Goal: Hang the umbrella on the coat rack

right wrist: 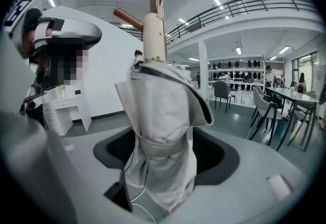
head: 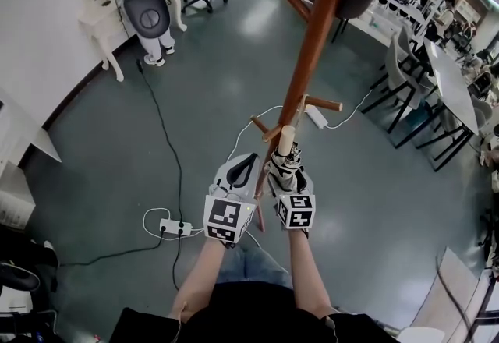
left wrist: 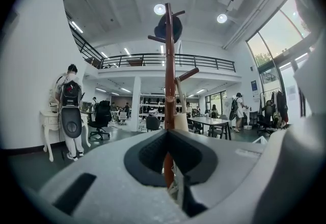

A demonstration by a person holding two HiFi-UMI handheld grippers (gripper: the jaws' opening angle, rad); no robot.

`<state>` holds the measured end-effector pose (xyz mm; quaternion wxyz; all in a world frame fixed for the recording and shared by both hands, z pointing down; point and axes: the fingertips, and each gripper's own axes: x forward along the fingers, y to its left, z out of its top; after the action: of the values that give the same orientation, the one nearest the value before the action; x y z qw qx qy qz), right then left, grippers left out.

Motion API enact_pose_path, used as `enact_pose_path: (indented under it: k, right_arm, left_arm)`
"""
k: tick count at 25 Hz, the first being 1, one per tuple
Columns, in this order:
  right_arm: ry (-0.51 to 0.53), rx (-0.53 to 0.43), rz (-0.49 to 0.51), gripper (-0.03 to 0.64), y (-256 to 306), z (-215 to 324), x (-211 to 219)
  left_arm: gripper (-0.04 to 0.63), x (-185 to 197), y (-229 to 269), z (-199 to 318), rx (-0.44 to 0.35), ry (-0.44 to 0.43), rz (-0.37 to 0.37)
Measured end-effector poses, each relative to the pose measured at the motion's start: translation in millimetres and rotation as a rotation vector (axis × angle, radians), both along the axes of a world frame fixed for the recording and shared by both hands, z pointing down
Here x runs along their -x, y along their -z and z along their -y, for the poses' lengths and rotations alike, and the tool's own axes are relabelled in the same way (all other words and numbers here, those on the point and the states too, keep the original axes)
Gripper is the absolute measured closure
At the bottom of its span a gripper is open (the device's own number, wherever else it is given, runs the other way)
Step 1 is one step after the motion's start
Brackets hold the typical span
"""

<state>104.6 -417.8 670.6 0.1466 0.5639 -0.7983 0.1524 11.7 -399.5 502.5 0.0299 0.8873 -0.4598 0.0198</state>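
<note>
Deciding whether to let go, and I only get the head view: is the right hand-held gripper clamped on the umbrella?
Observer: It seems not. Right gripper view: the right hand-held gripper has its jaws wide, with dark space showing either side of the umbrella between them.
Operator: What is the left one doing?
Observer: In its view the rack's pole shows upright in the narrow gap of the left hand-held gripper. Pressing or not, I can't tell.
Operator: Is the umbrella bundled?
Observer: Yes, a strap is wrapped round its folded cloth.
</note>
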Motion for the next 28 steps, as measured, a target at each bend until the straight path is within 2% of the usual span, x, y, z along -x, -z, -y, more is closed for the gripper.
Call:
enact_pose_path:
  k: [4, 9, 12, 19, 24, 28]
  right_arm:
    - [-0.021, -0.024, 0.028, 0.267, 19, -14, -15]
    - [-0.058, -0.077, 0.057, 0.292, 68, -22, -29]
    - [-0.084, -0.155, 0.073, 0.349, 110, -24, -37]
    - [-0.13, -0.374, 0.062, 0.543, 208, -33, -49]
    - [-0.127, -0.438, 0.097, 0.6, 244, -40, -44]
    - [-0.117, -0.454, 0.102, 0.609, 257, -44, -41]
  left_arm:
    - [0.591, -10, 0, -7, 0.021, -0.004, 0.02]
    - [0.591, -9, 28, -10, 0.022, -0.003, 0.025]
    - [0.591, -6, 44, -11, 0.005, 0.0, 0.02]
    - [0.591, -12, 76, -12, -0.046, -0.008, 0.005]
    - [0.591, -15, 88, -10, -0.062, -0.021, 0.004]
    - [0.591, -15, 97, -10, -0.079, -0.012, 0.018]
